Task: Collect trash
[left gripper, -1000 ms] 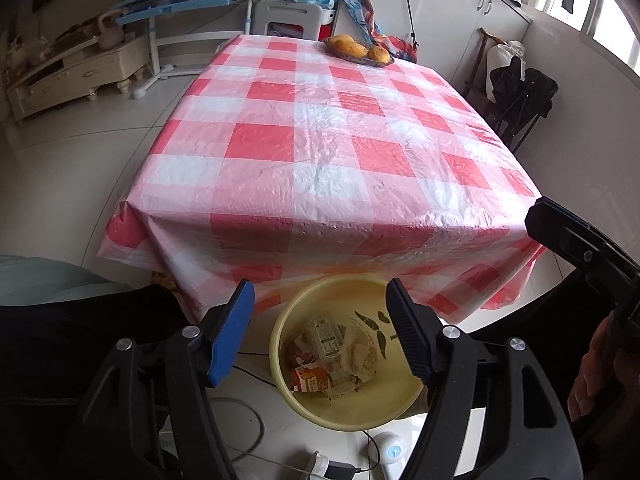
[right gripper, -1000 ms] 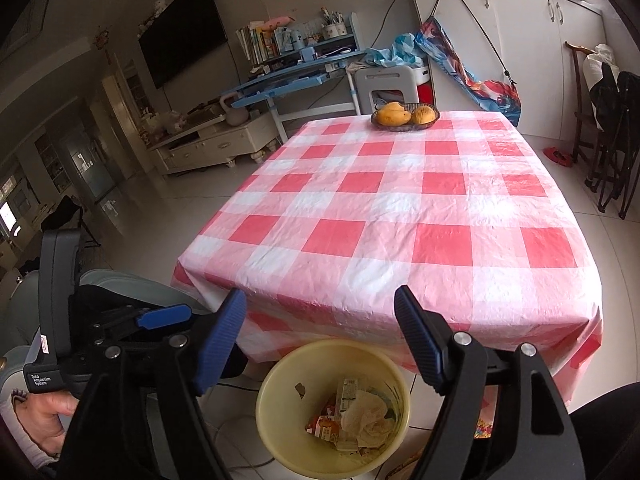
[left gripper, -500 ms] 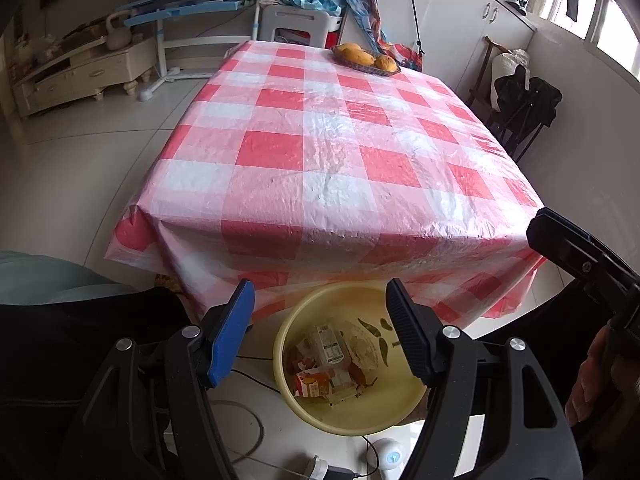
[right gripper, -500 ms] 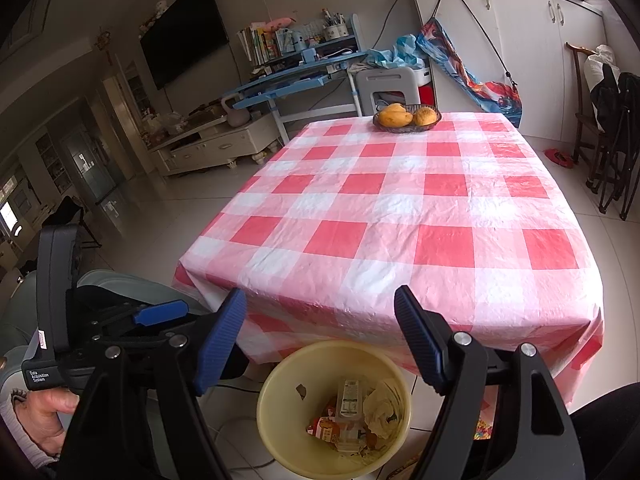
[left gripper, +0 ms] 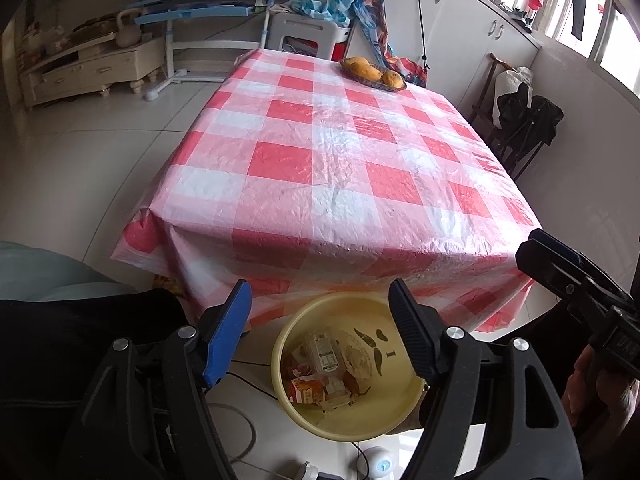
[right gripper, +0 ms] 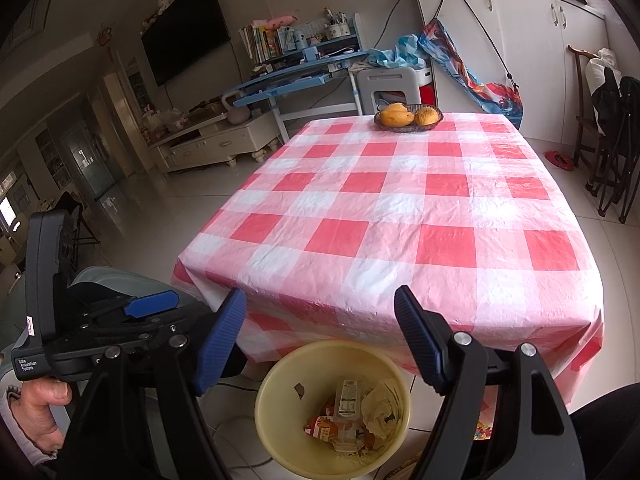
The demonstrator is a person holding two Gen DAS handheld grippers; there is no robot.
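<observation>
Both tools gape empty, left tool (left gripper: 320, 316) still widening, over round yellow plastic bin (left gripper: 400, 408).

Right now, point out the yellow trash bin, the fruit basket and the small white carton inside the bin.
yellow trash bin (right gripper: 267, 408), right wrist view, on its inner left wall.
fruit basket (right gripper: 406, 127), right wrist view, on its dark front rim.
white carton (right gripper: 349, 399), right wrist view, on its printed face.
</observation>
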